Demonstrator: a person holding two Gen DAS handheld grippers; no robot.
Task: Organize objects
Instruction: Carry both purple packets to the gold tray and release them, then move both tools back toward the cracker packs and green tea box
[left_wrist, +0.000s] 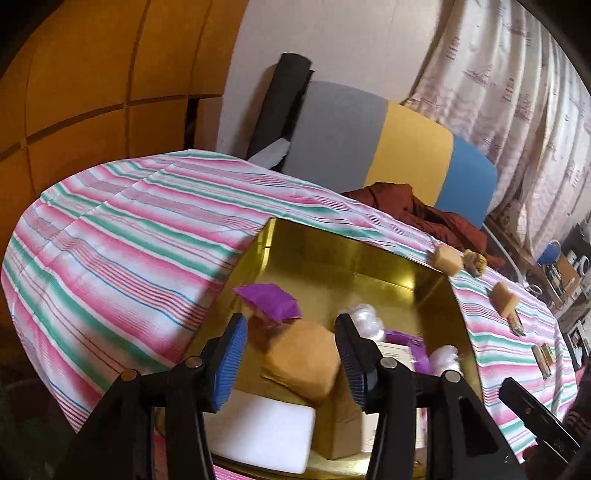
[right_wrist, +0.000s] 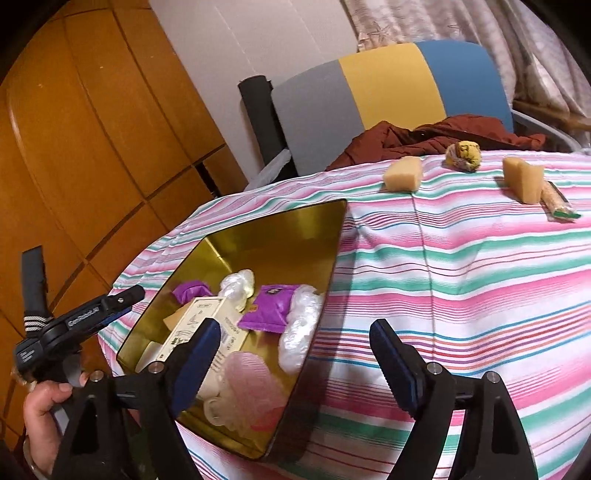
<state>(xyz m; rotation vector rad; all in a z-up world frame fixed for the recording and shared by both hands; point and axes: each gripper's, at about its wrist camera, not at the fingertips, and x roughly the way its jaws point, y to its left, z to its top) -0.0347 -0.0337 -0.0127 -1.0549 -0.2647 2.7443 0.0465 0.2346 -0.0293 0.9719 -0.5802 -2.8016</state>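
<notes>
Hovering with jaws apart, the right gripper (right_wrist: 291, 354) has the nearest tan sponge wedge (right_wrist: 402, 173) at one o'clock, well apart.

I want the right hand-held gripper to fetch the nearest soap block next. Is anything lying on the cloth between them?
Nothing visible: only bare striped cloth lies between the open right hand-held gripper and the soap block. The gold tin sits off to the left.

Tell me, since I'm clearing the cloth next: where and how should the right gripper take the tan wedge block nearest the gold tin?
Grip the tan wedge block across its two broad flat faces, coming down from above. It rests alone on the striped cloth, clear of the round patterned ball, so open fingers likely fit either side. The right gripper is open and empty.
</notes>
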